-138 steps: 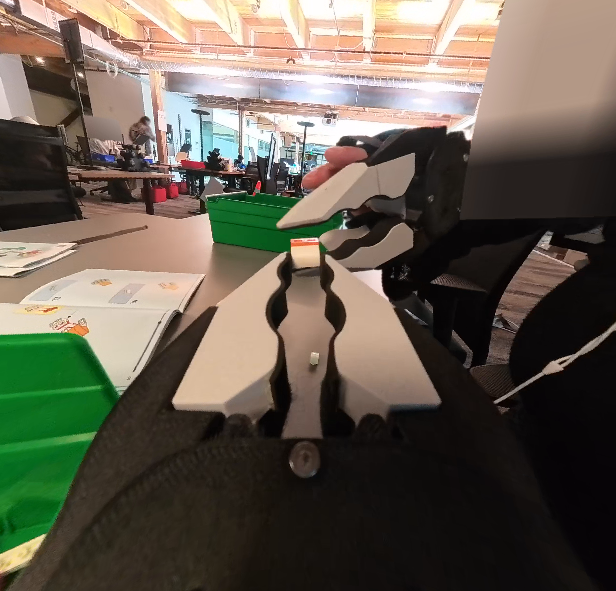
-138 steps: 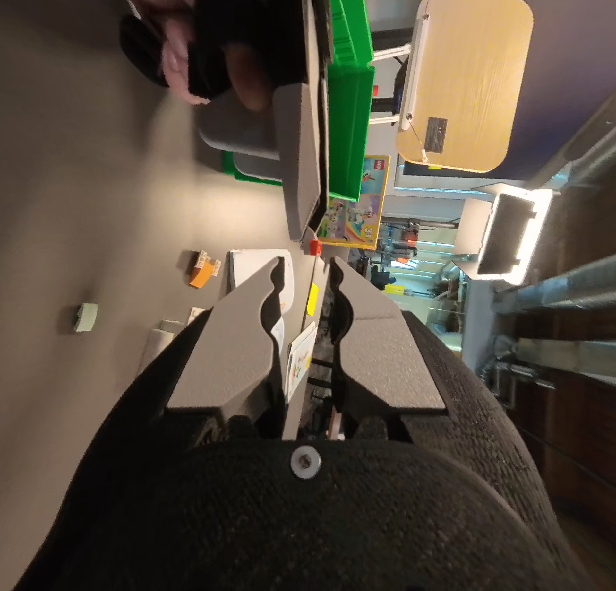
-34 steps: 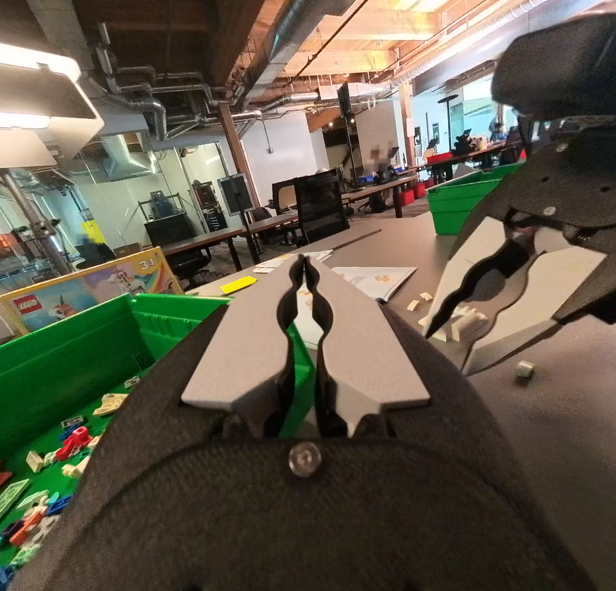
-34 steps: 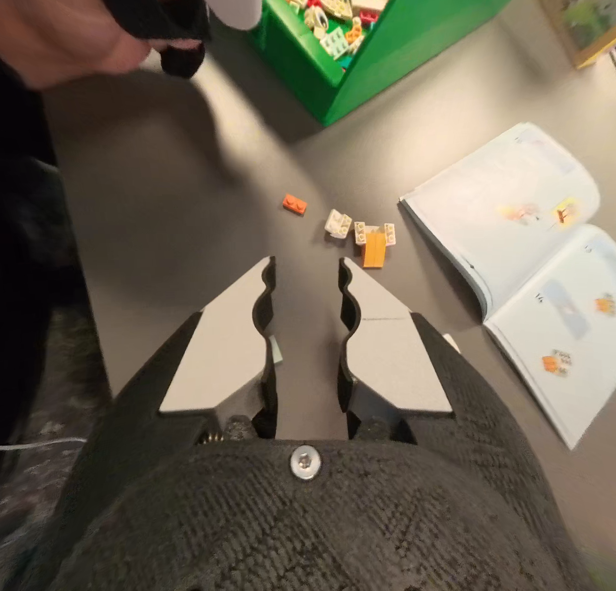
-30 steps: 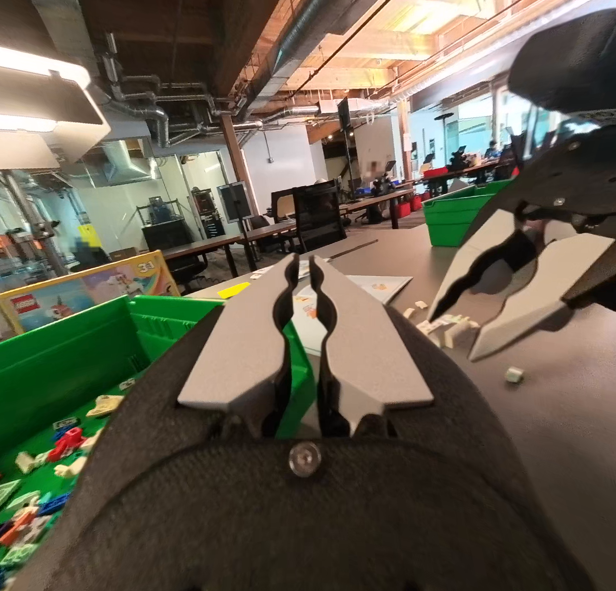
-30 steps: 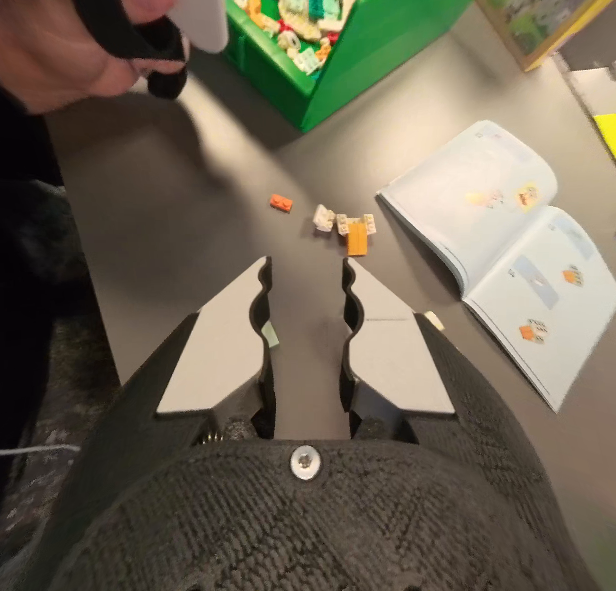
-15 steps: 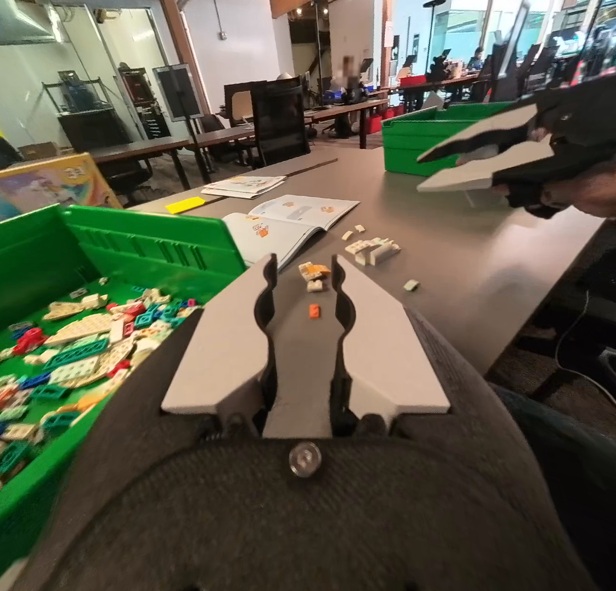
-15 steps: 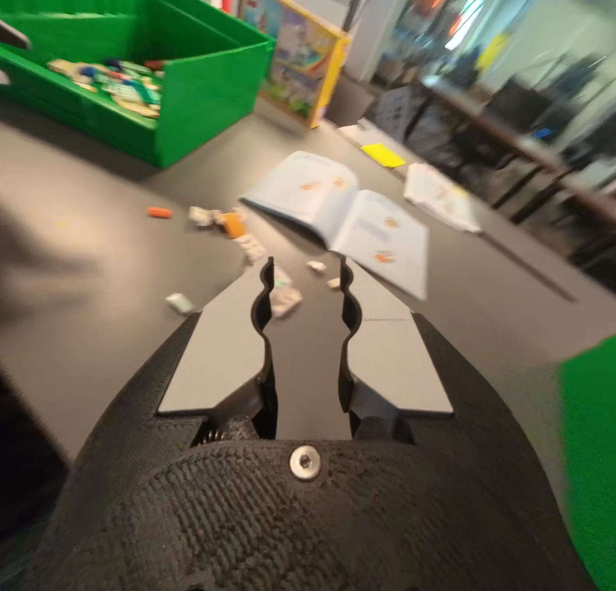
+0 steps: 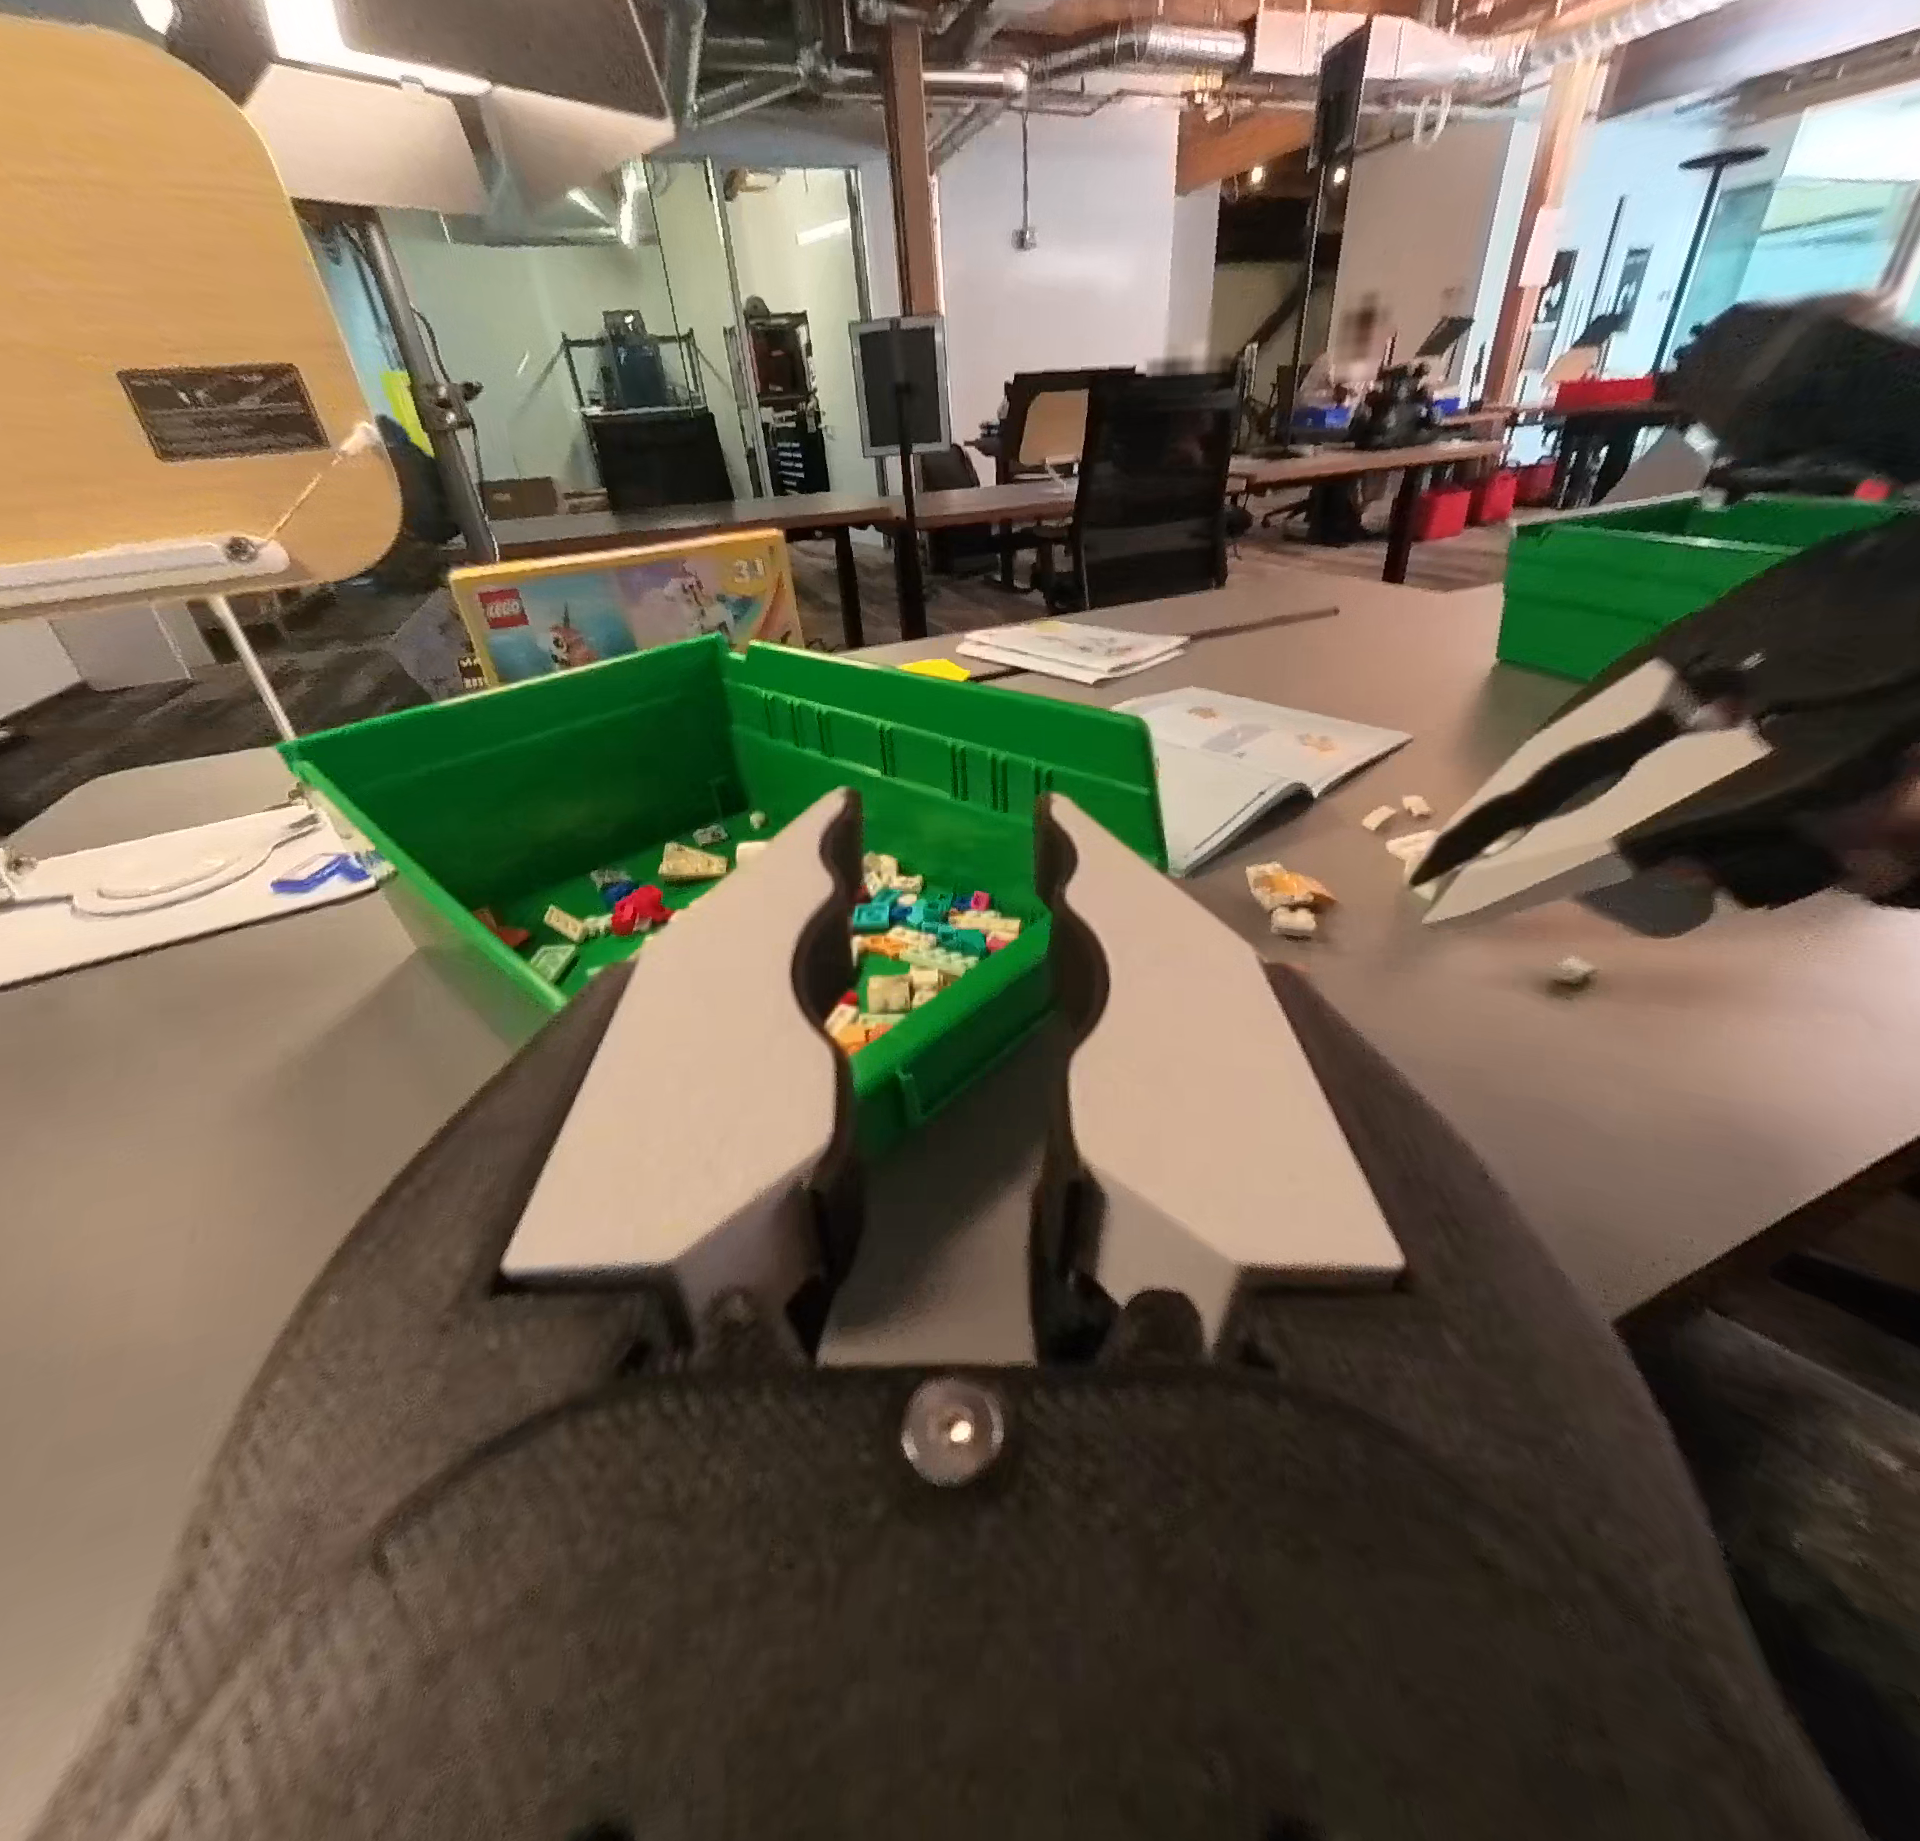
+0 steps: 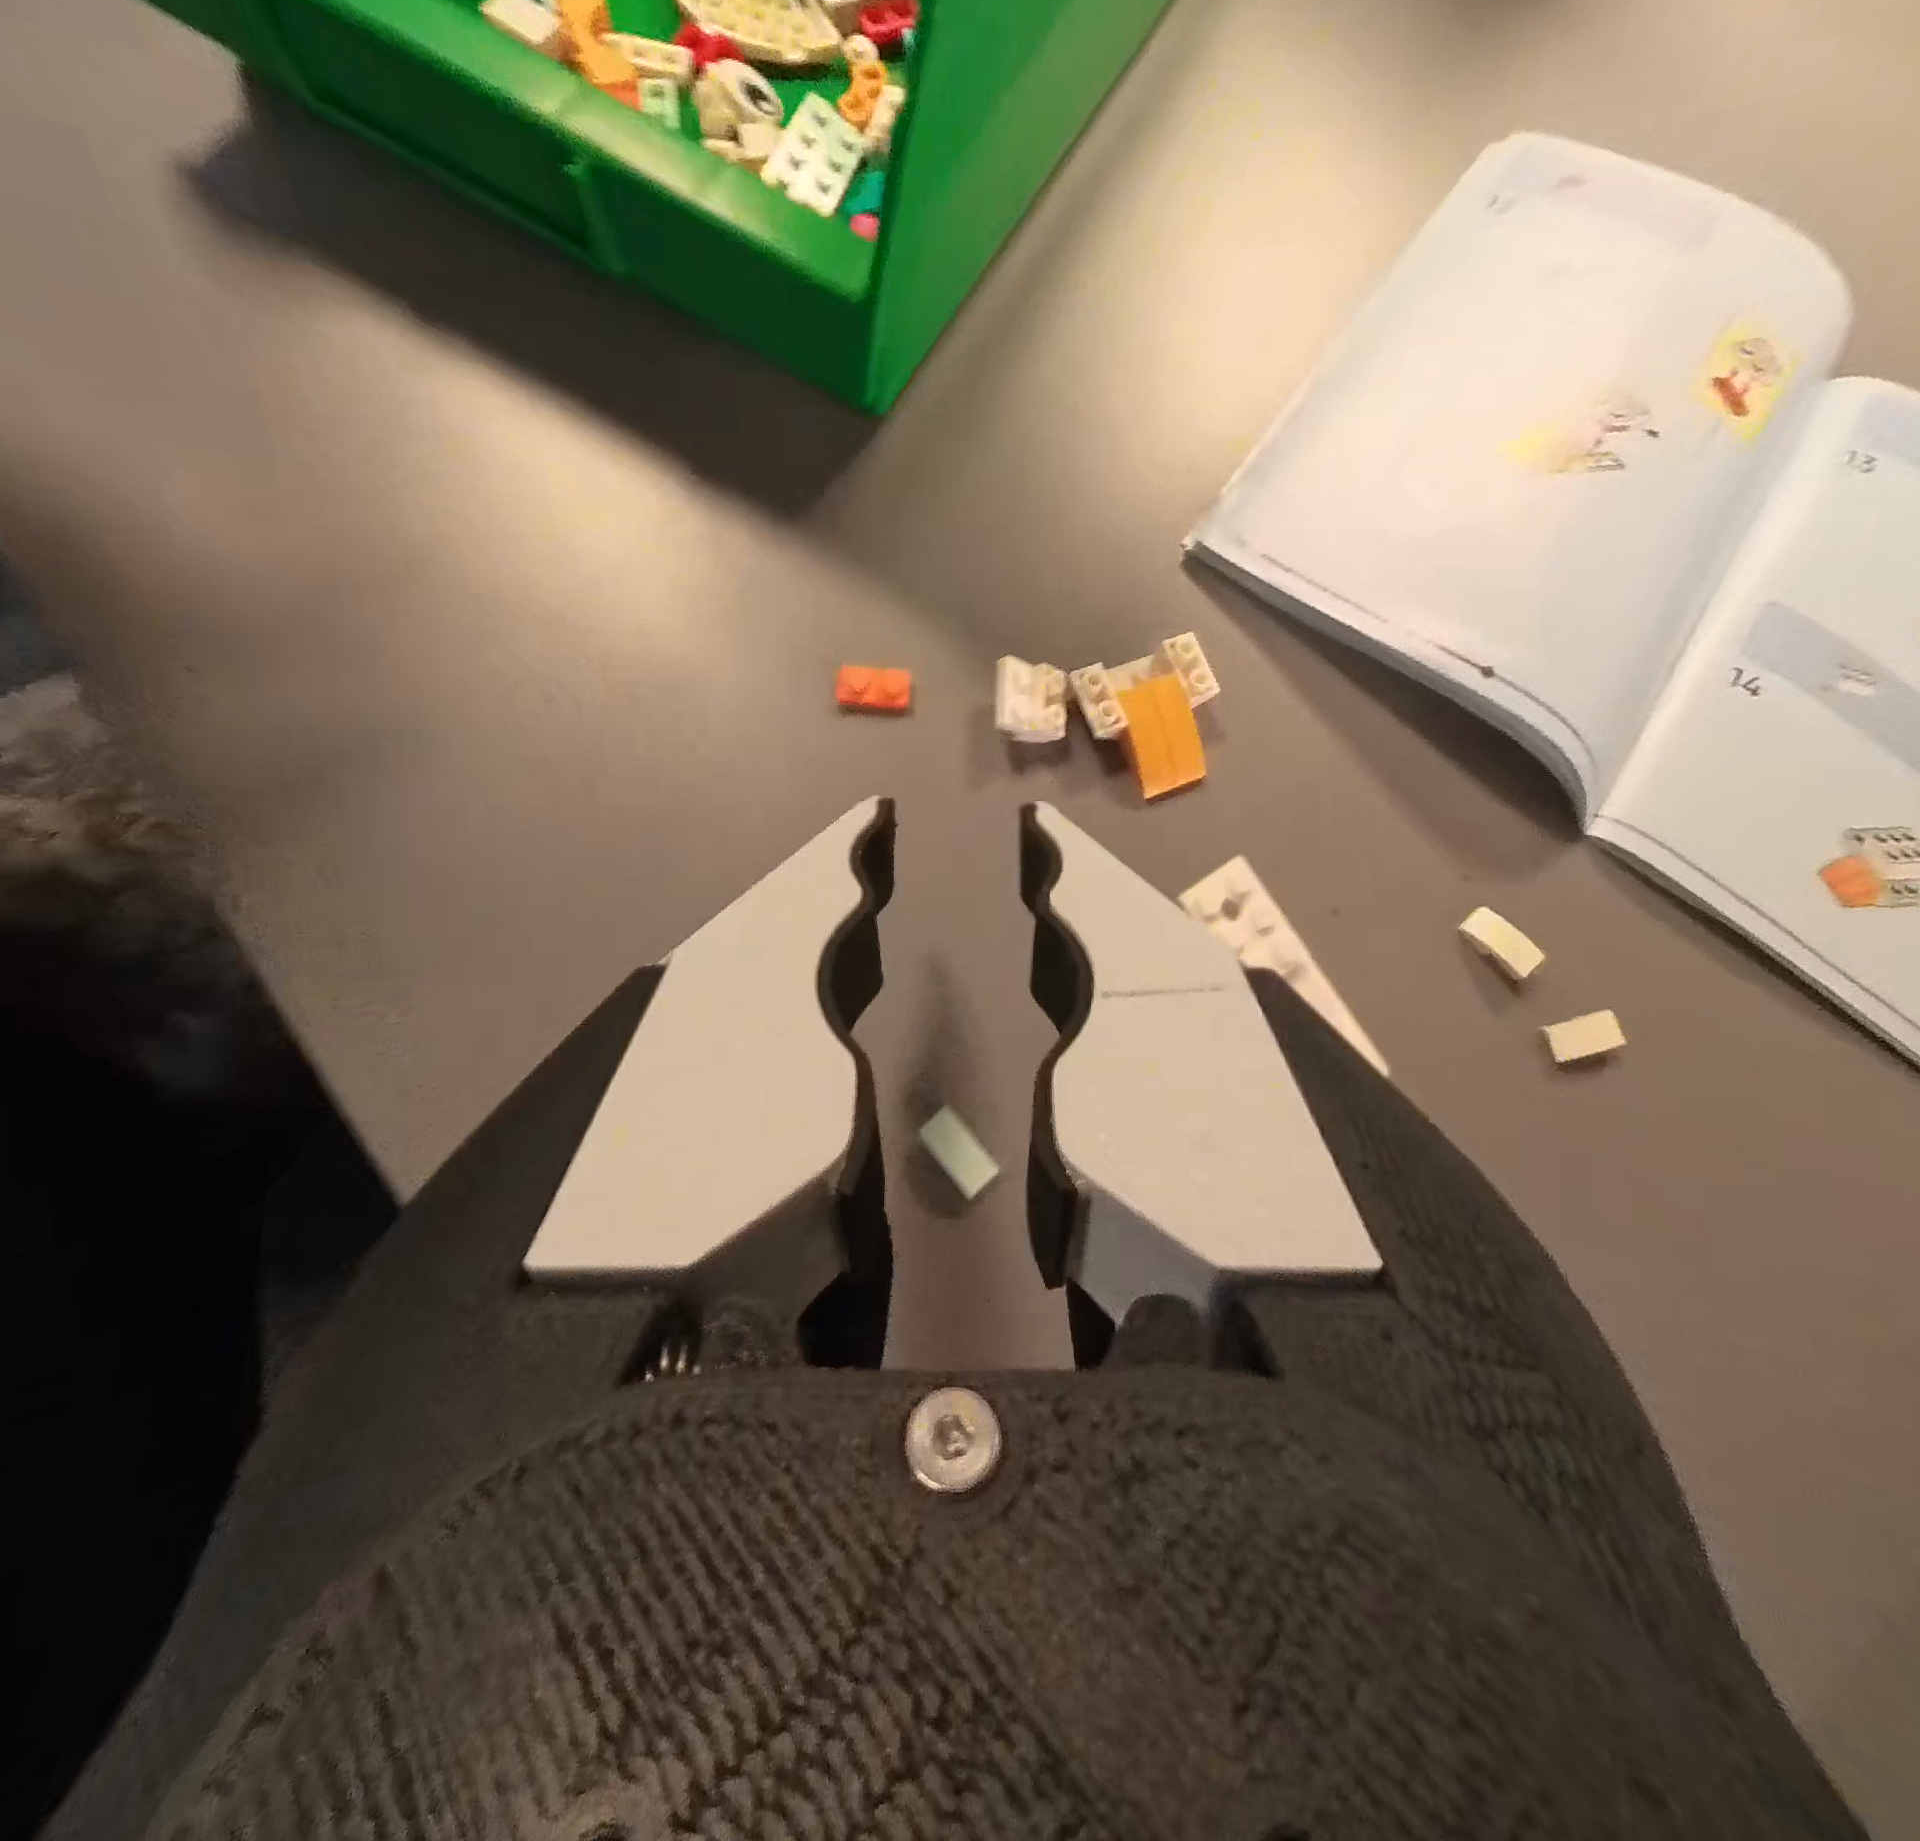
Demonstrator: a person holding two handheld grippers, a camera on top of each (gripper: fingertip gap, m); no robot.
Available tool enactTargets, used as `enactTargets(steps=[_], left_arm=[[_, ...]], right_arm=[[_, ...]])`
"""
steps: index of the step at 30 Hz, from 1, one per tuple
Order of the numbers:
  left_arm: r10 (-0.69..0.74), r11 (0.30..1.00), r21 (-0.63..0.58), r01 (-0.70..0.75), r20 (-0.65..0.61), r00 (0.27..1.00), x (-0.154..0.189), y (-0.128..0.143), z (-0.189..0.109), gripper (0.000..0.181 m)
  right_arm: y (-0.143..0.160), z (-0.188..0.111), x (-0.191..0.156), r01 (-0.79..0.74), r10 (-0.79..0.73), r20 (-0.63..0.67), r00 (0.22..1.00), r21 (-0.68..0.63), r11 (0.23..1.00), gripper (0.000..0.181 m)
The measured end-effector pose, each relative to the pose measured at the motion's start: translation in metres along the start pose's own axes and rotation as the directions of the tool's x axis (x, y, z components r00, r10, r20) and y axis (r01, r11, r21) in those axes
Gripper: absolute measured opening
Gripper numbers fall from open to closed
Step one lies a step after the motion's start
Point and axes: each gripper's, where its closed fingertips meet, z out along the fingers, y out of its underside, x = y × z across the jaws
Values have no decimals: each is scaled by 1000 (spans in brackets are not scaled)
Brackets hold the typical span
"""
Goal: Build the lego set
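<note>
My left gripper is open and empty, pointing at a green bin holding several loose bricks. My right gripper is open and empty, low over the grey table; it also shows in the left wrist view. Just beyond its tips lie a small orange plate, a white brick and a white-and-orange sub-assembly. A pale mint tile lies on the table between the right fingers. A white plate lies beside the right finger.
An open instruction booklet lies right of the pieces, with two cream tiles near it. The green bin's corner stands ahead left. A set box stands behind the bin. A second green bin sits far right. The table edge runs close on the right. My hands' fingertips stand some 25 centimeters from each other. The small orange plate lies some 4 centimeters from my right tips, 20 centimeters from my left tips.
My left gripper has opened, let go of its small piece, and swung left to face the green bin. My right gripper tilted back down over the loose pieces and narrowed slightly.
</note>
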Motion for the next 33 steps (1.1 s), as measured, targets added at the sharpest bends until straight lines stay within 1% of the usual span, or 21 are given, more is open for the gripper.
enactTargets(steps=[2, 5, 6, 8, 10, 13, 16, 19, 20, 21, 23, 24, 25, 26, 28, 30, 32, 33], left_arm=[[-14, 1000, 26, 14, -1, 1000, 0, -4, 1, 32], [-30, 999, 43, 31, -21, 999, 3, -4, 5, 32], [-38, 998, 44, 39, -32, 999, 5, -2, 6, 32], [-50, 998, 37, 52, -58, 997, 10, 1, 9, 34], [-46, 998, 34, 48, -71, 996, 14, 3, 10, 34], [-37, 998, 44, 41, -103, 994, 21, 2, 12, 34], [-39, 999, 29, 43, -122, 992, 24, 6, 16, 35], [-38, 999, 24, 42, -144, 989, 28, 8, 18, 34], [-43, 999, 18, 47, -160, 986, 30, 10, 19, 34], [-47, 999, 14, 50, -180, 983, 34, 11, 21, 34], [-41, 999, 11, 44, -220, 975, 41, 13, 23, 34], [-23, 999, 16, 28, -247, 969, 47, 13, 24, 35], [3, 1000, 30, 5, -269, 963, 52, 12, 26, 35], [34, 999, 50, -20, -292, 956, 58, 10, 27, 35], [44, 998, 67, -20, -371, 927, 75, 7, 30, 34], [-30, 997, 51, 61, -464, 885, 93, 1, 34, 34], [-114, 985, 46, 168, -562, 820, 110, -8, 34, 35], [-153, 974, 40, 222, -604, 782, 116, -13, 33, 34]], right_arm=[[-4, 10, 6, -14, 14, -29, 999, -11, 1000, 24], [-2, 22, 7, -7, 6, -29, 1000, -49, 999, 31], [-2, 26, 8, 12, -15, -41, 999, -63, 998, 33], [-4, 30, 11, 86, -91, -76, 993, -67, 994, 25], [-8, 32, 11, 170, -176, -98, 980, -71, 983, 24], [-8, 38, 9, 315, -328, -108, 939, -119, 941, 22], [-8, 44, 12, 456, -480, -154, 864, -168, 874, 12], [-9, 46, 21, 538, -574, -205, 792, -208, 817, 3], [-10, 45, 22, 541, -576, -211, 790, -201, 816, 3], [-11, 44, 23, 528, -556, -210, 804, -178, 831, 3], [-21, 36, 21, 468, -469, -202, 860, -55, 882, 3], [-29, 29, 15, 410, -399, -160, 903, 43, 911, 3], [-40, 19, 5, 336, -326, -85, 941, 169, 926, 3], [-53, 6, -4, 251, -259, -12, 966, 295, 922, 3], [-75, -23, -20, 107, -200, 143, 969, 487, 867, 3], [-89, -53, -39, 12, -234, 276, 932, 621, 784, 3], [-97, -76, -54, -36, -296, 340, 893, 709, 705, 2], [-99, -85, -59, -30, -333, 337, 881, 741, 671, 2]])
